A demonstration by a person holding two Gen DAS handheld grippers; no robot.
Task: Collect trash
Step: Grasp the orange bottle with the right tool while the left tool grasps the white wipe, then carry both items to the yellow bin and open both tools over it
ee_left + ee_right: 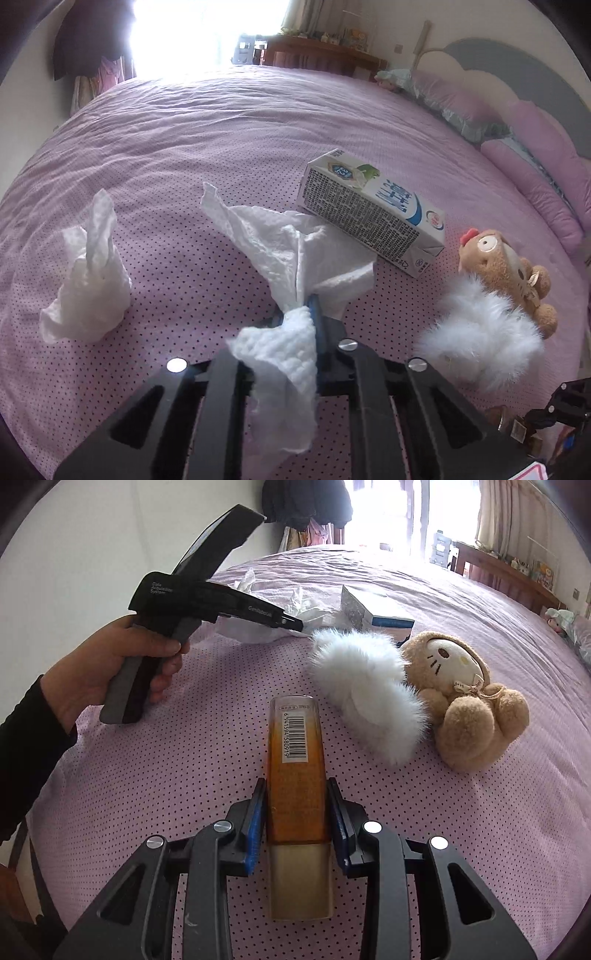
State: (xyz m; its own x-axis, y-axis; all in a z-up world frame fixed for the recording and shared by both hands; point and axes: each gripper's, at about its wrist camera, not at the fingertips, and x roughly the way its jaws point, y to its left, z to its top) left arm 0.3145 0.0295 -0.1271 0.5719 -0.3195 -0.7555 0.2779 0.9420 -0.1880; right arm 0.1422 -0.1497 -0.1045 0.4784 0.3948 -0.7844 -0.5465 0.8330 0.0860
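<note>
My left gripper (301, 314) is shut on a crumpled white tissue (291, 251) that spreads in front of the jaws and drapes back over the fingers. A second crumpled tissue (86, 291) lies on the pink dotted bedspread (184, 147) to the left. A white and blue milk carton (373, 210) lies on its side just beyond the held tissue. In the right wrist view my right gripper (297, 812) is shut on an amber tube with a barcode (297, 746). That view also has the left gripper (295, 626) at the upper left, held by a hand (110, 672), with the tissue (251, 631) at its tip.
A white fluffy item (369, 694) and a brown plush bear (465, 705) lie right of the tube. Pink pillows (535, 177) and a grey headboard sit at the far right. A wooden cabinet (317, 55) and bright window are behind the bed.
</note>
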